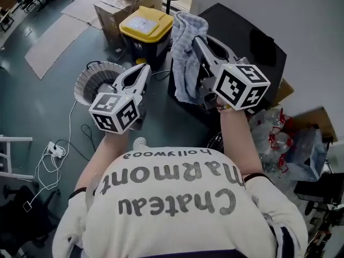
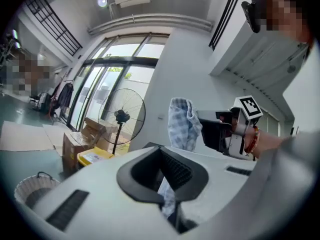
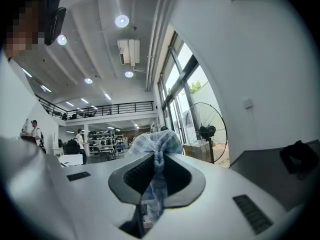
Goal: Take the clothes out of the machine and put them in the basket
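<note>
In the head view we see the right gripper (image 1: 198,39) pinching a blue-and-white checked cloth (image 1: 183,58), which drapes over the tips and hangs down in front of the black boxy machine (image 1: 242,31). The cloth is clear of the machine and up in the air. The left gripper (image 1: 143,69) is beside it, apart from the cloth, with its jaws together and nothing held. Past its tips a round white wire basket (image 1: 97,79) stands on the grey-green floor (image 1: 32,106), well to the left of the cloth. A black bin with a yellow lid (image 1: 145,23) sits just beyond, next to brown cardboard boxes (image 1: 113,12). In the left gripper view we see the left gripper (image 2: 162,159) with its jaws pressed together and empty. The checked cloth (image 2: 182,124) dangles farther off from the right gripper (image 2: 235,129), and part of it shows only through the gap behind the jaws. The wire basket (image 2: 35,189) is low at the left, the yellow-lidded bin (image 2: 95,156) and a black standing fan (image 2: 122,115) are farther back. In the right gripper view we see the right gripper (image 3: 159,164) clamped on the checked cloth (image 3: 152,144), which bunches up past the tips and trails down between the jaws. The standing fan (image 3: 207,131) is at the right by the windows.
</note>
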A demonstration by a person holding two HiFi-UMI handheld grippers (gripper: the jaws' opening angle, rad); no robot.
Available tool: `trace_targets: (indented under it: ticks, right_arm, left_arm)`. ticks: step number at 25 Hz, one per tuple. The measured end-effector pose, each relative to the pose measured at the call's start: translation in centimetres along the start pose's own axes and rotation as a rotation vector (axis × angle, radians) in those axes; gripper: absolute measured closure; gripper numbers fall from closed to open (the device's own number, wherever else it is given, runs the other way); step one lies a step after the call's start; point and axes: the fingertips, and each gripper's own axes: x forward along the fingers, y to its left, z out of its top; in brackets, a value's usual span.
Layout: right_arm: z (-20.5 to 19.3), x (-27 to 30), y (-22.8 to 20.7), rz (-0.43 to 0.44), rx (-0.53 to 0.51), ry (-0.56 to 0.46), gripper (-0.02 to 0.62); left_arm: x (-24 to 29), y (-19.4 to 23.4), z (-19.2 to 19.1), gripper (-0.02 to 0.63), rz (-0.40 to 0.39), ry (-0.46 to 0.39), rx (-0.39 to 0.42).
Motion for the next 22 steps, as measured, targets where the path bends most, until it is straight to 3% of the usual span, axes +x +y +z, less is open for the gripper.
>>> trace_targets:
  ticks: [8, 14, 22]
  right_arm:
    - [-0.4, 5.9, 6.0, 0.089, 0.034, 0.003, 0.535]
    - [2.0, 9.6, 9.7, 0.104, 0.057, -0.054, 0.535]
    - [4.3, 16.0, 19.6, 0.227, 0.006, -0.097, 0.535]
  left_arm:
    - [-7.0, 7.4, 1.0, 0.597, 0.154, -0.028, -0.025]
    - [-11.0, 13.2, 3.5, 0.597, 0.215, -0.058, -0.025]
    - [-16.8, 21.1, 6.7, 0.597, 0.273, -0.103, -0.029]
